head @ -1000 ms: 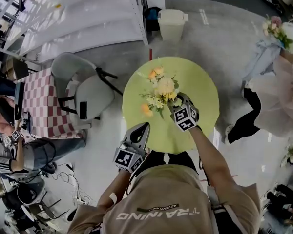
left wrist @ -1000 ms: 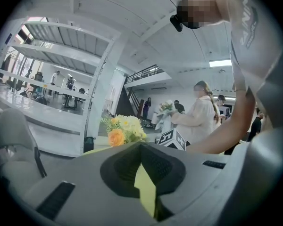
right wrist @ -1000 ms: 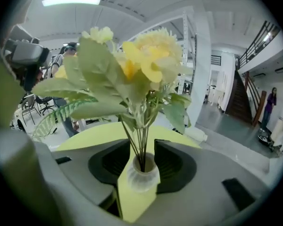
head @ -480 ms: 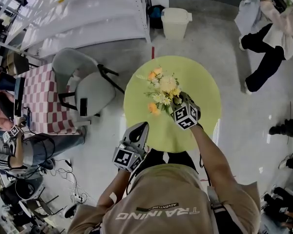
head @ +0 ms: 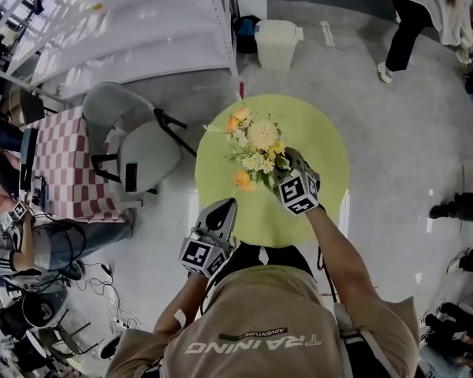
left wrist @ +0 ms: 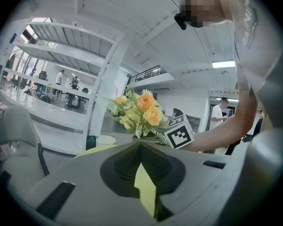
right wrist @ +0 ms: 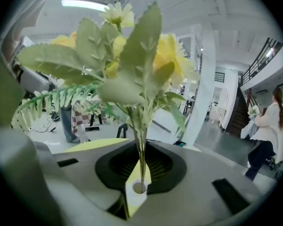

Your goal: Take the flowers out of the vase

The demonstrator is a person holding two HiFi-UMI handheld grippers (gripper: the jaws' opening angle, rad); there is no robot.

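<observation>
A bouquet of yellow, cream and orange flowers point(head: 251, 142) stands over the round yellow-green table point(head: 319, 136). Its vase is hidden under the blooms. My right gripper point(head: 282, 164) sits at the bouquet's near right side. In the right gripper view the green stems point(right wrist: 141, 147) run straight down between the closing jaws of my right gripper point(right wrist: 139, 173), gripped, with leaves and blooms point(right wrist: 127, 60) above. My left gripper point(head: 225, 209) hangs at the table's near left edge, jaws together and holding nothing. From its view point(left wrist: 144, 182) the bouquet point(left wrist: 139, 112) shows ahead.
A grey chair point(head: 134, 140) stands left of the table, beside a red-checked table point(head: 71, 164). A white bin point(head: 277, 42) and white shelving point(head: 142, 30) lie beyond. A person point(head: 426, 6) walks at the far right.
The bouquet and my right gripper have shifted up and slightly left in the head view. The left gripper kept its place. The person in the background has walked on.
</observation>
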